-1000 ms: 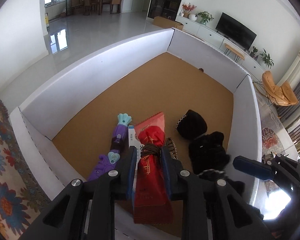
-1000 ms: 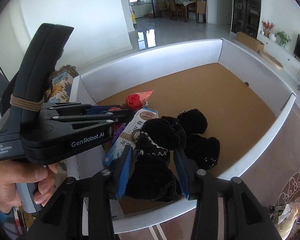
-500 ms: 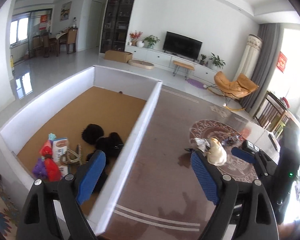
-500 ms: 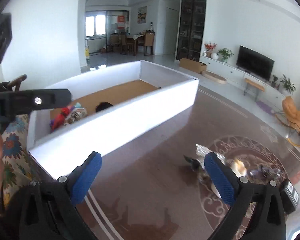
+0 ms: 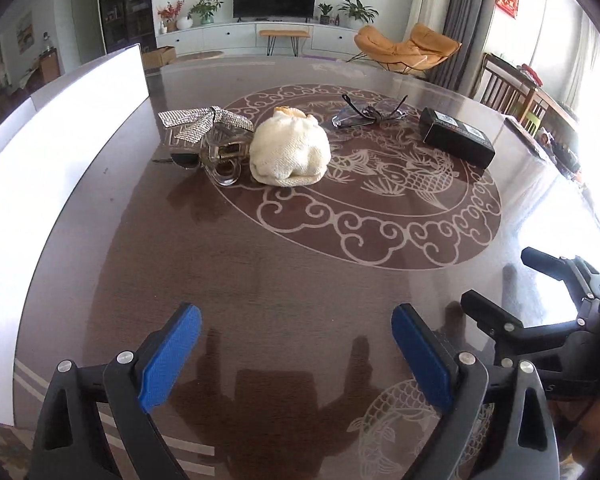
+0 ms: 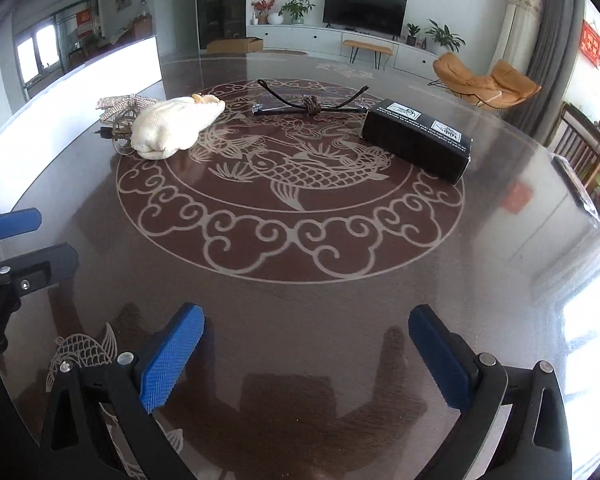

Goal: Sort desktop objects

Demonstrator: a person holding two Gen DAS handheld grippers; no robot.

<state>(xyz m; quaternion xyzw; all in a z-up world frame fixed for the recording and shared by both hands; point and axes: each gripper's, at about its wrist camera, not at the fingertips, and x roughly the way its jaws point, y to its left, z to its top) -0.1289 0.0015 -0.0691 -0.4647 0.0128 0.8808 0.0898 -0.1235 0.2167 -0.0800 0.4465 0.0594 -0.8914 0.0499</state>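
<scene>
My fingers are spread on both grippers, the left gripper [image 5: 296, 354] opening wider, the right gripper [image 6: 306, 354] fully apart, nothing between them. The cream pouch [image 5: 290, 152] lies far and left, the black box [image 6: 416, 142] far right with its long axis slanting away to the left, nearer my right hand.

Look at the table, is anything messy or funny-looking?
A little. The sparkly silver bow, a clear plastic clip and the cream knitted pouch lie bunched together in one heap. The glasses lie folded with arms crossed. The black box looks fine. Nothing spilled or broken.
</scene>
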